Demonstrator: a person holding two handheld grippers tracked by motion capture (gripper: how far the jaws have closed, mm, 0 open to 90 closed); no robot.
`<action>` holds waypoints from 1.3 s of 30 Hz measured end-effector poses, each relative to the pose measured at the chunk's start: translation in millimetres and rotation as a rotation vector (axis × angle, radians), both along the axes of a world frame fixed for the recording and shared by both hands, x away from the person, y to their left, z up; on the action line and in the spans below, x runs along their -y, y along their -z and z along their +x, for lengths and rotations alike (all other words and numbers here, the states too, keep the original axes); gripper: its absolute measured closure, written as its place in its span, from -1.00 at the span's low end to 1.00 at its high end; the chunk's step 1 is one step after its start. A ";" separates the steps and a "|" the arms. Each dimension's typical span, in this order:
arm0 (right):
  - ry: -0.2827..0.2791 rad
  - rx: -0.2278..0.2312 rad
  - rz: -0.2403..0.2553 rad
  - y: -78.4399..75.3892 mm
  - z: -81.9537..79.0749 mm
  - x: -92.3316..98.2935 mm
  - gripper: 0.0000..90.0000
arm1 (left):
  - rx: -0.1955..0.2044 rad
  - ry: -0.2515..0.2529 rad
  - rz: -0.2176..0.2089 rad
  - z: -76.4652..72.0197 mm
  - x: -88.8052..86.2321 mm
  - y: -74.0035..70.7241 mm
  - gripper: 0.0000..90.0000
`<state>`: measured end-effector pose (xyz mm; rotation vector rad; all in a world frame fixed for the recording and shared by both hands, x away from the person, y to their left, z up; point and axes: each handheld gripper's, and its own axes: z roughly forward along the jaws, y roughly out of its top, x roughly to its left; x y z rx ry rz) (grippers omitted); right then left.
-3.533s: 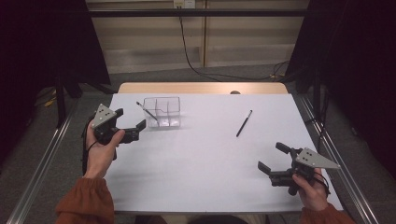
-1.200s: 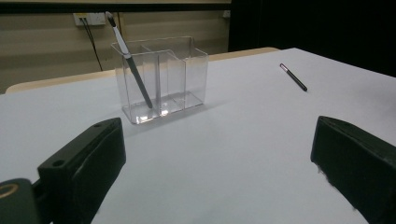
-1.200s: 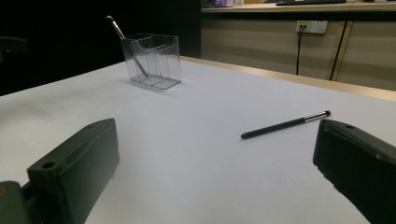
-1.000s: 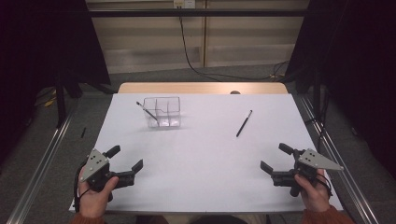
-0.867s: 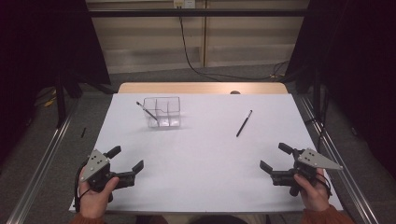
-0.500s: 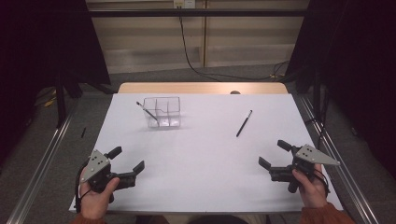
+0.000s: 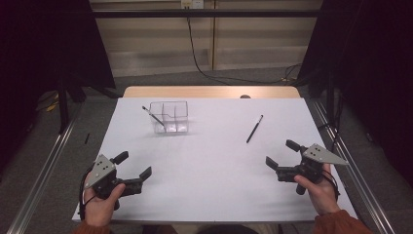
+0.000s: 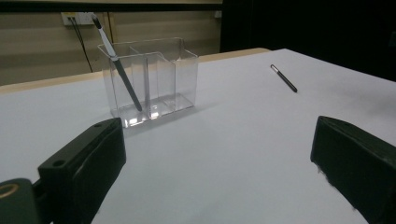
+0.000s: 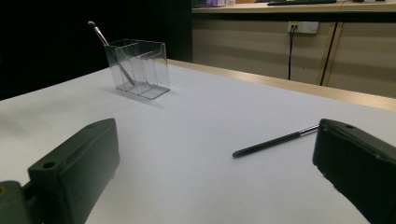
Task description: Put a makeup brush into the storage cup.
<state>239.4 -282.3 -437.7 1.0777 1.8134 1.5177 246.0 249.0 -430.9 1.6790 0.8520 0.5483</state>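
- Your left gripper [image 7: 132,168] sits at the near left of the table [image 7: 209,195], low over the white sheet, held in your left hand [image 7: 100,202].
- Its jaws stand wide apart, nothing between them. In the left gripper view the same gap shows bare sheet, the two black jaws at the frame's bottom corners.
- Your right gripper [image 7: 282,155] is at the near right, held in your right hand [image 7: 319,192], grey plate on top pointing right.
- Its jaws are spread wide too, holding nothing. The right gripper view shows open table between them.
- Loose pen [image 7: 254,128] lies flat on the sheet, right of centre, farther out than your right gripper and well apart from it. It lies slanted, far end angled slightly right.
- In the right gripper view the loose pen [image 9: 275,141] lies ahead between the jaws, its far end passing behind the right-hand jaw. Not touching that I can tell.
- Clear organiser [image 7: 169,117] stands upright on the far left-centre of the sheet, well apart from both grippers. Divided into compartments.
- A second pen [image 7: 153,115] stands in the organiser's left end compartment, leaning so its top pokes out over the left rim.
- The left gripper view shows that second pen [image 8: 119,70] tilted, tip down on the organiser [image 8: 154,81] floor, top sticking up above the wall.
- The loose pen [image 8: 283,78] sits far right in that view, clear of the organiser.
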 end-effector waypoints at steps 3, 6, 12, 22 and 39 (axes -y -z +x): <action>0.005 -0.001 -0.006 -1.3 4.1 -1.4 -1.00 | -0.007 -0.006 -0.003 0.7 -0.3 0.8 -0.93; 0.020 -0.001 -0.009 -3.3 10.4 0.0 -1.00 | -0.001 -0.007 -0.005 0.7 -0.9 0.9 -0.93; 0.026 0.002 -0.022 -8.5 27.3 -3.0 -1.00 | -0.001 -0.015 -0.006 0.0 -0.4 1.5 -0.93; 0.029 -0.002 -0.040 -18.3 61.7 -16.3 -0.97 | -0.004 -0.043 -0.017 1.3 -5.8 2.2 -0.93; 0.066 -0.050 -0.081 -18.7 112.5 -33.8 -0.96 | -0.015 -0.028 -0.026 3.3 -7.2 3.8 -0.93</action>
